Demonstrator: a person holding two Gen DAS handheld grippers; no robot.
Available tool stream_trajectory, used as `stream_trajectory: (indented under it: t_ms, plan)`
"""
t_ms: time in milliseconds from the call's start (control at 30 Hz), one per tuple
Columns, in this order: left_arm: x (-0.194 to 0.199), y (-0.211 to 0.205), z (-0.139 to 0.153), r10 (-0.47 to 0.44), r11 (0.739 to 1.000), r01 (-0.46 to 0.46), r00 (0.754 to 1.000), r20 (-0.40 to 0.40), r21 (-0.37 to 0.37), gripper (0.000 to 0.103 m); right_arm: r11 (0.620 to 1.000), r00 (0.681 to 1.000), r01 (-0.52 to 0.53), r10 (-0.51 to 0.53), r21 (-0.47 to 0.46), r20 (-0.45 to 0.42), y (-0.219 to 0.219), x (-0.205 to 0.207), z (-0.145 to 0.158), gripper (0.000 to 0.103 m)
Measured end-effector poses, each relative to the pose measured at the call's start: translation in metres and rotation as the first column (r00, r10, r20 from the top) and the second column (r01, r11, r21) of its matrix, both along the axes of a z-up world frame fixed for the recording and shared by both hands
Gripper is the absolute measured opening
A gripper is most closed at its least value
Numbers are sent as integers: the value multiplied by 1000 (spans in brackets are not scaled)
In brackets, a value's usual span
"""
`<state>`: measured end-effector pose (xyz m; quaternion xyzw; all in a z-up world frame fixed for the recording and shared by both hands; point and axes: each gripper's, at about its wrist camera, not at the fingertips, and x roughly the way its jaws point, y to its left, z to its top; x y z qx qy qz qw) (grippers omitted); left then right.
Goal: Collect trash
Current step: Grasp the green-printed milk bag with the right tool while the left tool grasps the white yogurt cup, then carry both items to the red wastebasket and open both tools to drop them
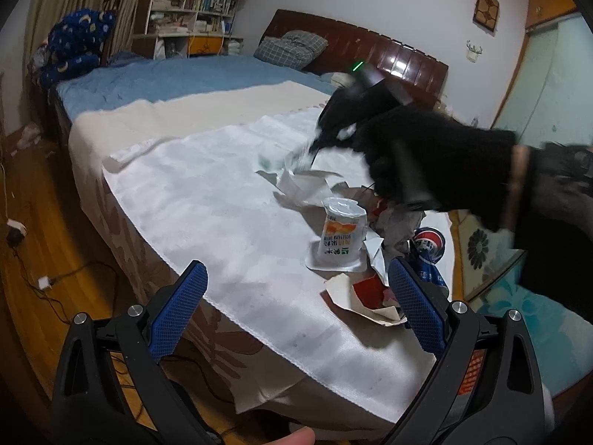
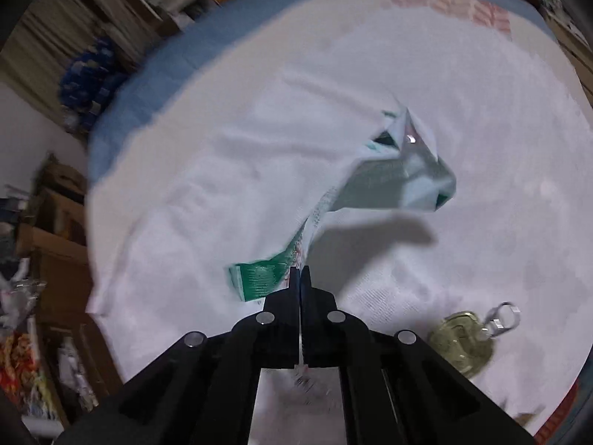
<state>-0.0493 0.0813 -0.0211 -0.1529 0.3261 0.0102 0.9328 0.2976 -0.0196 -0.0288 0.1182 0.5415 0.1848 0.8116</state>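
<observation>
My right gripper is shut on a flattened green-and-white carton and holds it above the white cloth. In the left wrist view the right gripper is blurred above the trash pile, with the carton under it. My left gripper is open and empty near the bed's edge. Ahead of it stands an upturned yogurt cup, with crumpled white paper, a red-and-white torn box and a blue can around it.
The trash lies on a white cloth spread over a bed with a blue blanket. A clear round lid with a pull ring lies on the cloth. Wooden floor with cables is at left.
</observation>
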Motion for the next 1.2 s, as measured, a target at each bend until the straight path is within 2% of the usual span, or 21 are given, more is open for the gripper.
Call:
stream_trajectory:
  t_ms: [100, 200, 267, 333, 467, 533, 567, 600, 633, 767, 900, 1000, 1133, 1200]
  plan:
    - [10, -2, -3, -30, 999, 29, 1000, -7, -32, 97, 996, 994, -34, 25, 86, 103, -28, -26, 49, 3]
    - [28, -7, -2, -64, 998, 64, 998, 8, -27, 97, 993, 975, -80, 59, 86, 215, -61, -74, 93, 3]
    - [43, -11, -2, -84, 996, 84, 996, 20, -32, 97, 991, 959, -105, 78, 85, 273, -84, -112, 110, 3]
    - [64, -15, -6, -94, 995, 94, 996, 9, -40, 97, 989, 945, -121, 87, 90, 315, -113, -157, 115, 3]
    - [95, -20, -26, -98, 992, 92, 992, -78, -83, 96, 985, 956, -97, 53, 141, 288, -173, -232, 101, 3]
    - [101, -18, -35, -82, 990, 68, 991, -109, -123, 86, 987, 962, -67, 25, 145, 272, -195, -260, 83, 3]
    - [102, -16, -38, -72, 989, 55, 989, -126, -136, 64, 987, 964, -42, -2, 157, 266, -209, -271, 77, 3]
    - [104, -14, -41, -70, 987, 48, 987, -145, -153, 49, 984, 968, -22, -23, 175, 252, -219, -280, 67, 3]
    - [103, -14, -41, -66, 987, 43, 987, -146, -156, 49, 983, 969, -10, -36, 185, 245, -227, -285, 59, 3]
    - [87, -11, -34, -31, 980, 13, 996, -87, -200, 49, 977, 965, 39, -92, 209, 246, -255, -308, 44, 3]
    - [71, -12, -18, -3, 983, -2, 1000, -22, -186, 49, 974, 955, 54, -115, 220, 275, -280, -337, 50, 3]
    - [53, -16, 10, 41, 991, -36, 999, 34, -131, 49, 976, 933, 63, -132, 210, 334, -320, -358, 81, 3]
    - [34, -32, 56, 60, 998, -54, 988, 143, -42, 49, 977, 874, 120, -189, 178, 448, -387, -398, 134, 3]
    - [25, -48, 84, 52, 999, -54, 981, 189, 5, 49, 974, 841, 171, -222, 147, 493, -424, -420, 151, 3]
